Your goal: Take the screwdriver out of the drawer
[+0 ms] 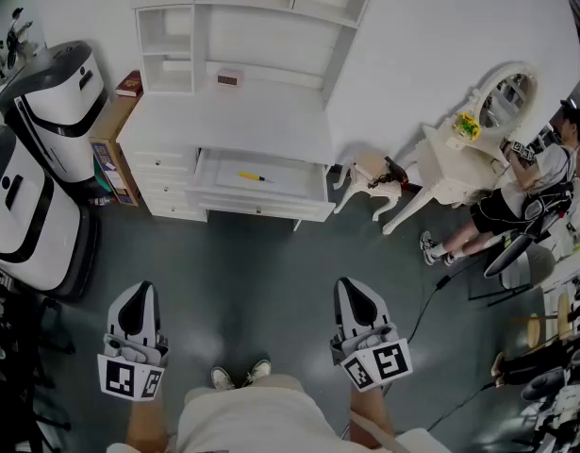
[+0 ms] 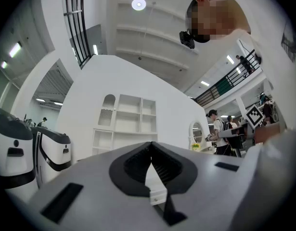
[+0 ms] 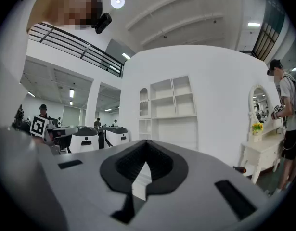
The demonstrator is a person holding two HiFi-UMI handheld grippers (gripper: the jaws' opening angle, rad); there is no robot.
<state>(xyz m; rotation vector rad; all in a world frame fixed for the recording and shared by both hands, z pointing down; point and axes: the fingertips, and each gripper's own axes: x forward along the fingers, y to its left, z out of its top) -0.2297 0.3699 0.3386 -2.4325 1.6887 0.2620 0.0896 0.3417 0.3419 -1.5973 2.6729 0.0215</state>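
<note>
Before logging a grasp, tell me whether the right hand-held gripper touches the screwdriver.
Apart. The head view shows the right hand-held gripper over the floor, well short of the open drawer where the screwdriver lies.

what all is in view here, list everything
desk with shelves: one, white, against the wall
drawer: one, white, pulled open under the desktop
screwdriver: one, yellow, lying in the drawer
small box: one, brownish, on the desktop
book: one, dark red, left of the desk
machines: two, white and black, far left
dressing table: one, white, oval mirror, right
flowers: one bunch, yellow, on the dressing table
bystander: one, white top, beside the dressing table
left gripper: one, grey, shut, empty, lower left
right gripper: one, grey, shut, empty, lower right
</note>
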